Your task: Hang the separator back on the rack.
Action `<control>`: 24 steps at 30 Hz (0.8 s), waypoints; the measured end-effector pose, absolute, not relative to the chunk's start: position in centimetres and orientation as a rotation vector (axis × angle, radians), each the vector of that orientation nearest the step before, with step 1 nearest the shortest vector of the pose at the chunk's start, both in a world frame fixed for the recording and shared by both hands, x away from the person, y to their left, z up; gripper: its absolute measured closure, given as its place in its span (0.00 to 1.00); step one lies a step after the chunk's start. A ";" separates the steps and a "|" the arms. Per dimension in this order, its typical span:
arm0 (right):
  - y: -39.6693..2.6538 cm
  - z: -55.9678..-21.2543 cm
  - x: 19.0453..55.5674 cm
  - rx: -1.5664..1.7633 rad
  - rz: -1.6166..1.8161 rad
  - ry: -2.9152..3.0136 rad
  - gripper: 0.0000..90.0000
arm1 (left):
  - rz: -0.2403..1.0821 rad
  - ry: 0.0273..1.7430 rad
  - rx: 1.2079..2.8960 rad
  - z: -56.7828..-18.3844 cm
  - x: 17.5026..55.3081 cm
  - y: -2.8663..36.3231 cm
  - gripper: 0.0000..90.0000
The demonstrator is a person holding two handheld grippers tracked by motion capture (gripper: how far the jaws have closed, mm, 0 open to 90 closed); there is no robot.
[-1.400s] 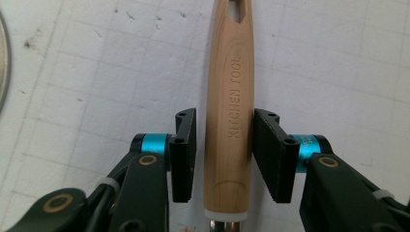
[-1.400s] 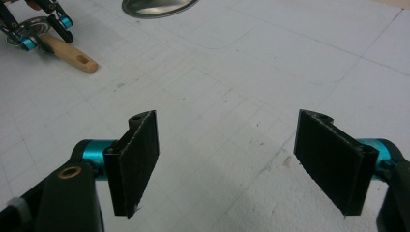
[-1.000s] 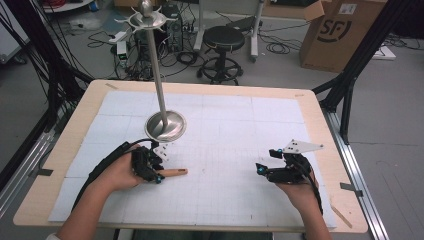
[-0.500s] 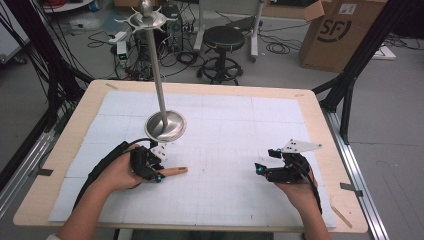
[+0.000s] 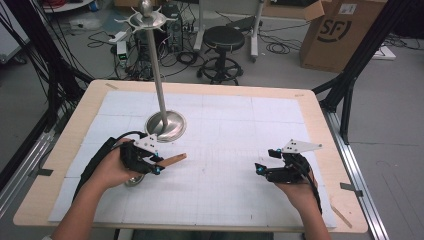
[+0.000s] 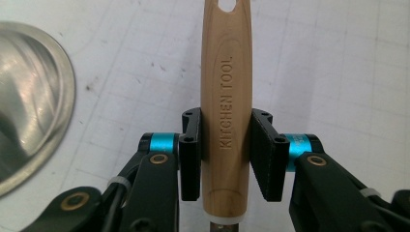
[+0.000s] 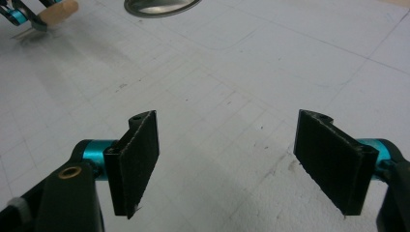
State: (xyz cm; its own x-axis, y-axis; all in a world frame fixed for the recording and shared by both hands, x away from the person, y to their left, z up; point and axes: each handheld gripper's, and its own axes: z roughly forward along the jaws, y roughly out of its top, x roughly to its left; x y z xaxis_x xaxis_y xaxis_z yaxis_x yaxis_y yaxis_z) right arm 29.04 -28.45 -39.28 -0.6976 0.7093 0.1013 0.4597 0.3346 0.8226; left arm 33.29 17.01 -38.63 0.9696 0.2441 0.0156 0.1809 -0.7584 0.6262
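Left gripper view: left gripper (image 6: 226,154) fingers clamp a wooden handle (image 6: 226,96); right gripper (image 7: 237,164) fingers spread, empty.

The wooden handle (image 6: 226,111) was pale, rounded wood stamped "KITCHEN TOOL" along its length, with a hole near its far end and a white collar at its near end. It lay clamped between the two black pads of the left gripper (image 6: 226,154), pointing straight away from that gripper's camera. From above, the wooden handle (image 5: 173,160) stuck out to the right, just below the round steel base (image 5: 172,127) of the tall stand (image 5: 155,65)
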 end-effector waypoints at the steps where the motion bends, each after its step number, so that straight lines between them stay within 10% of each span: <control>1: -28.5 -39.3 29.0 1.047 1.295 2.327 0.26 | 0.132 0.298 2.434 -38.5 33.3 17.1 0.75; 24: -28.5 -39.1 29.1 1.046 1.307 2.319 0.26 | 0.194 0.360 2.042 -34.7 32.9 20.2 0.75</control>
